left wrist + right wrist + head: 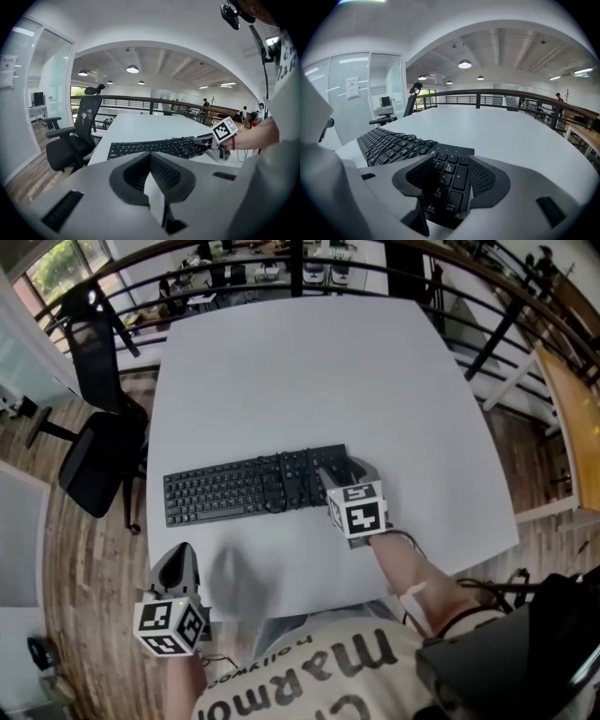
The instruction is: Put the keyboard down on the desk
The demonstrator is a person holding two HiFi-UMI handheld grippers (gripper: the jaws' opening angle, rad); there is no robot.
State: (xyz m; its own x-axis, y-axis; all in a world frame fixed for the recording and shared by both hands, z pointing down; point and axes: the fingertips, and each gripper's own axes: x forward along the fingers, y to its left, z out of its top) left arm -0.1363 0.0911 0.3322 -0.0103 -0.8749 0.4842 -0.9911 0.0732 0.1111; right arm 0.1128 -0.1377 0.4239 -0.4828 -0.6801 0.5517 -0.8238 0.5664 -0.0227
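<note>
A black keyboard (246,487) lies flat on the white desk (309,371), with its black cable (392,140) looped over the keys. My right gripper (339,474) grips the keyboard's right end, the number pad (449,174) filling the gap between its fingers (486,177). The right gripper (208,139) also shows in the left gripper view at the keyboard's (150,147) far end. My left gripper (178,568) hovers by the desk's front left corner, short of the keyboard. It is shut, with its fingers (164,173) pressed together and nothing between them.
A black office chair (98,427) stands at the desk's left side. A dark railing (281,254) curves behind the desk's far edge, with wooden floor around it. Between the keyboard and me lies bare desk (281,559).
</note>
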